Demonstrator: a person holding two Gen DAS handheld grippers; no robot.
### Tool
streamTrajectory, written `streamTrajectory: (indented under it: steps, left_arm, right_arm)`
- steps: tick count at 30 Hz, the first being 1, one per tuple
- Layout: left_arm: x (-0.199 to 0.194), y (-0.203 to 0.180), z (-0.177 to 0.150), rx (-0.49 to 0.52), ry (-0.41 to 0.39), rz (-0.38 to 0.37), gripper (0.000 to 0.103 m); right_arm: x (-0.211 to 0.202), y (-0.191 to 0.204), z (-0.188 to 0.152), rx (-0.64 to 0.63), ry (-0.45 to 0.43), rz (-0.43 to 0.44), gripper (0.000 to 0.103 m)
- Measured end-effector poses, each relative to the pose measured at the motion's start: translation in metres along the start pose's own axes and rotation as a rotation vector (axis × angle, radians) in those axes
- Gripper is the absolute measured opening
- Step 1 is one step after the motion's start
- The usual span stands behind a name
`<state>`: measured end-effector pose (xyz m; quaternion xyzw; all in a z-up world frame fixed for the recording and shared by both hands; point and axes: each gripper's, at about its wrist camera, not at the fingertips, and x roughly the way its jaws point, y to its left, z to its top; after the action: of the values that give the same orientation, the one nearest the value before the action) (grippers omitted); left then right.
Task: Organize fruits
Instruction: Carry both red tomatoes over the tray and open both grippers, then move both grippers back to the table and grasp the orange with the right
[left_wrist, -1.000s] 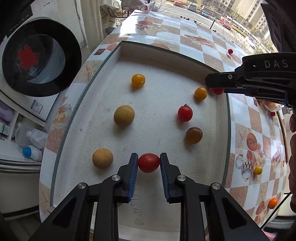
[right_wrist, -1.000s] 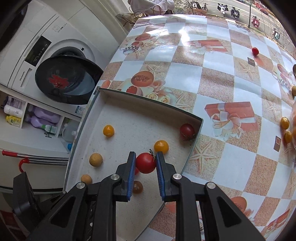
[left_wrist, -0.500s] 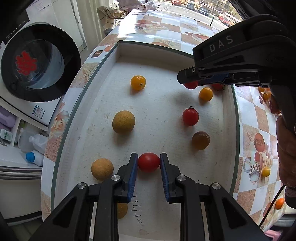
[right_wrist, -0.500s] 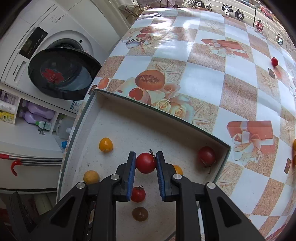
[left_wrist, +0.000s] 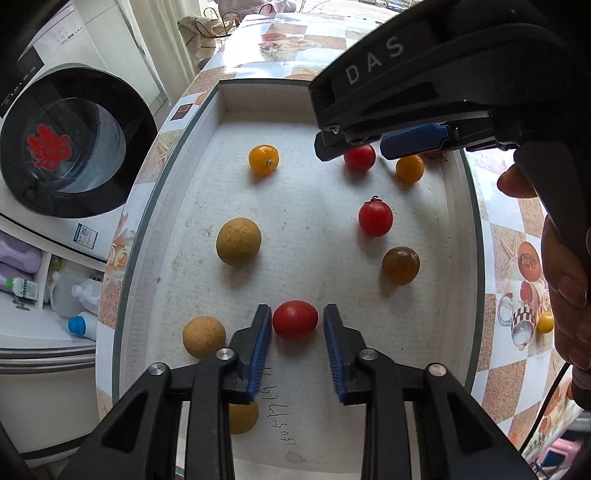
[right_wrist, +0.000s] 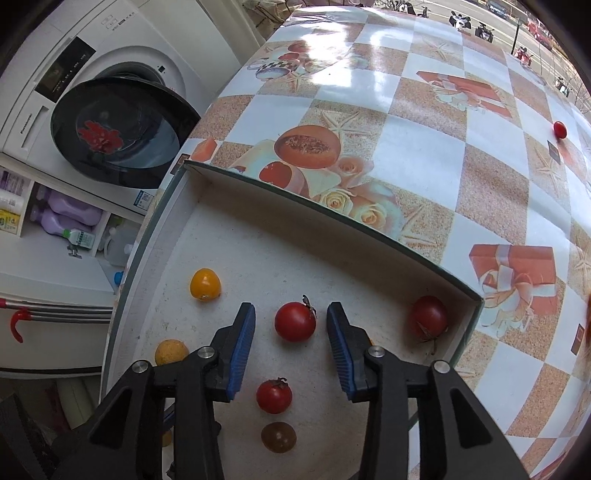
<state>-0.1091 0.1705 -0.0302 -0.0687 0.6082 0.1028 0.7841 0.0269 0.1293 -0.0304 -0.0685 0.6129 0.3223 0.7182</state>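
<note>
A shallow white tray (left_wrist: 458, 206) (right_wrist: 332, 218) holds several small fruits. My left gripper (left_wrist: 297, 334) is open, with a red oval tomato (left_wrist: 295, 319) lying on the tray floor between its blue pads, apart from both. My right gripper (right_wrist: 291, 341) is open around a red stemmed tomato (right_wrist: 295, 321) that rests on the tray; it also shows in the left wrist view (left_wrist: 359, 157) under the right gripper (left_wrist: 369, 142). Other fruits: a yellow tomato (left_wrist: 263, 159) (right_wrist: 205, 284), a tan ball (left_wrist: 238, 241), a red tomato (left_wrist: 375, 218) (right_wrist: 274, 396), a brown tomato (left_wrist: 400, 266) (right_wrist: 278, 437).
A washing machine (right_wrist: 110, 122) with its dark door stands left of the table. The checked tablecloth (right_wrist: 424, 147) carries a loose red tomato (right_wrist: 560, 129). A dark red tomato (right_wrist: 429, 316) sits in the tray's right corner. Two tan balls (left_wrist: 204, 336) (left_wrist: 242, 417) lie near the left gripper.
Both grippers have opened: each let its red tomato go onto the tray floor. The right gripper moved further in over the tray's far end.
</note>
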Motion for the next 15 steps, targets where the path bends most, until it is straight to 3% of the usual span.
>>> streamTrajectory:
  steps: [1, 3, 6, 15]
  left_arm:
    - [-0.003, -0.001, -0.001, 0.003, -0.018, 0.004, 0.084]
    - [-0.012, -0.004, -0.004, 0.024, -0.071, 0.012, 0.086]
    - [-0.013, -0.009, -0.005, 0.052, -0.057, 0.009, 0.086]
    - [-0.021, -0.02, -0.008, 0.079, -0.041, -0.008, 0.086]
  right_arm:
    - [-0.003, 0.0, 0.0, 0.0, -0.008, 0.007, 0.063]
    - [-0.011, -0.001, -0.001, 0.004, -0.021, 0.025, 0.067]
    - [-0.023, -0.004, -0.005, 0.022, -0.049, 0.044, 0.079]
    - [-0.061, -0.029, -0.032, 0.122, -0.118, 0.049, 0.084]
